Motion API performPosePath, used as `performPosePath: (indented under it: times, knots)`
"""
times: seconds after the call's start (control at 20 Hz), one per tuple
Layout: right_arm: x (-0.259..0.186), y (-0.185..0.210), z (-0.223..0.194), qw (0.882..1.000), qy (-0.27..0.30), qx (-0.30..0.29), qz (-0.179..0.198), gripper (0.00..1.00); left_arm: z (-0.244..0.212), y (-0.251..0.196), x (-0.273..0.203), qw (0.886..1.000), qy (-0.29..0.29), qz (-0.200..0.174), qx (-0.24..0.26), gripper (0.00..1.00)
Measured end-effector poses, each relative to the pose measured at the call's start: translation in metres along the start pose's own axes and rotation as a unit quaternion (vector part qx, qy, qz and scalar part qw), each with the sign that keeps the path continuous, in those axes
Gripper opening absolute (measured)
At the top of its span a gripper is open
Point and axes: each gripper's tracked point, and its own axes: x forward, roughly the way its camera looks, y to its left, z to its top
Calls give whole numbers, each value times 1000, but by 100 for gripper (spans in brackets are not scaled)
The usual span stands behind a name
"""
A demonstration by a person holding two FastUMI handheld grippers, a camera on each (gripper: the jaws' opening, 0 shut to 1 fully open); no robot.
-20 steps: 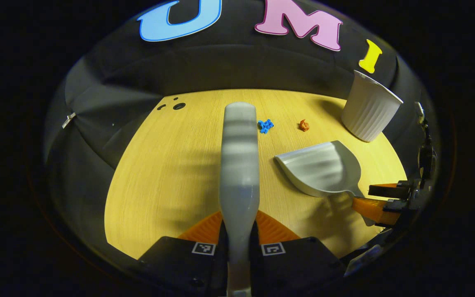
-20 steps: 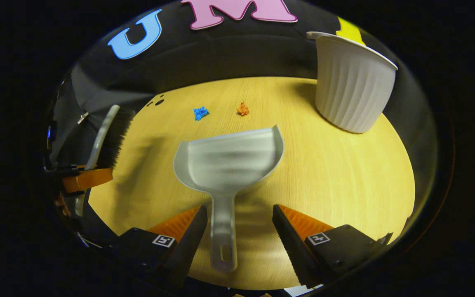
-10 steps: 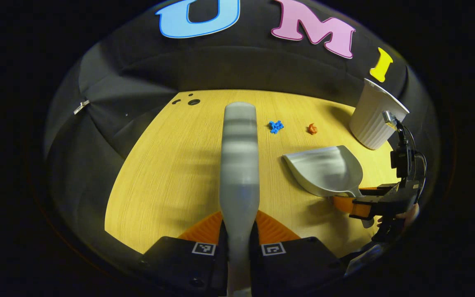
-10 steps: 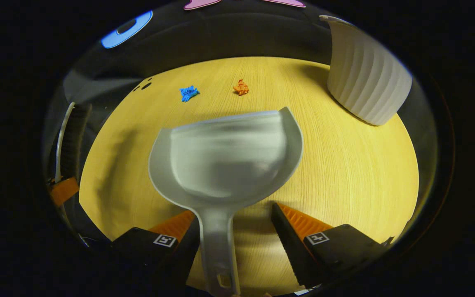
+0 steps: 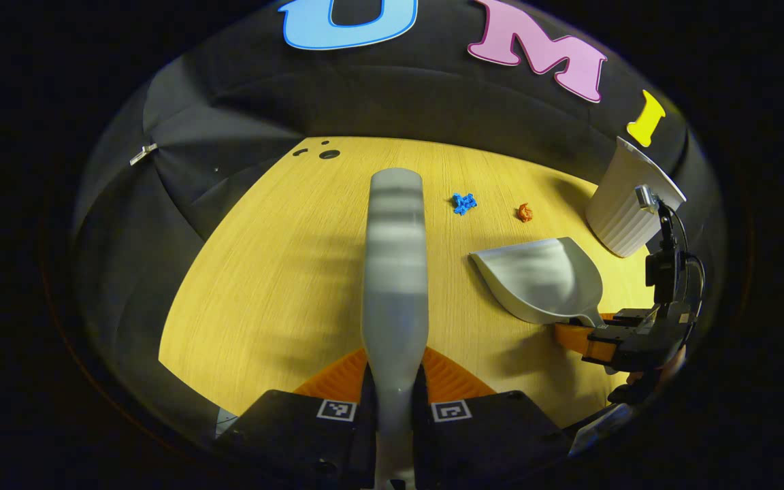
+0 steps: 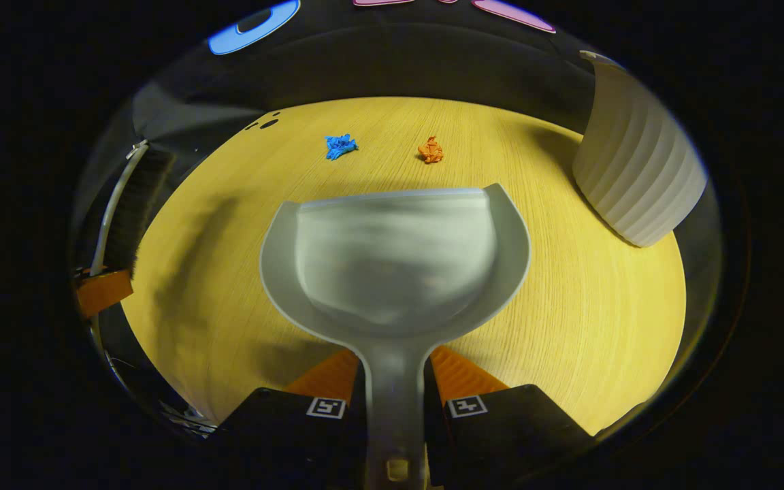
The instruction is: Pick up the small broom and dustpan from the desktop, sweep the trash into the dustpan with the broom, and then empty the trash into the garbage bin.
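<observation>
Now the right gripper has closed on the dustpan handle; left gripper grips the broom, bristles apparently hidden.

A light wooden desktop carries a blue scrap and an orange scrap well apart toward its far edge, a ribbed white garbage bin at the far right, and small dark holes far left.
</observation>
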Motion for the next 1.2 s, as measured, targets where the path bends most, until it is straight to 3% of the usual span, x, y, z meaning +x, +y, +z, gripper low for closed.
performPosePath:
  times: [0.25,0.35,0.4,0.65,0.95,1.2]
  knots:
    - [-7,-10,-1,1000,1,-11,17,39,20,-2,27,1000,5,-10,23,26]
    - [-16,-16,-1,1000,2,0,24,44,34,0,44,999,10,-9,46,26]
    - [-20,-21,0,1000,0,3,23,39,44,0,54,998,10,-10,56,26]
    - [-42,-60,1,1000,-12,-23,-4,39,86,-7,116,991,46,-24,124,26]
    - [-35,-91,-15,999,15,-23,-18,39,148,-6,194,966,70,12,248,26]
    - [-27,-86,-8,999,13,-46,3,39,168,-45,230,925,79,-19,371,26]
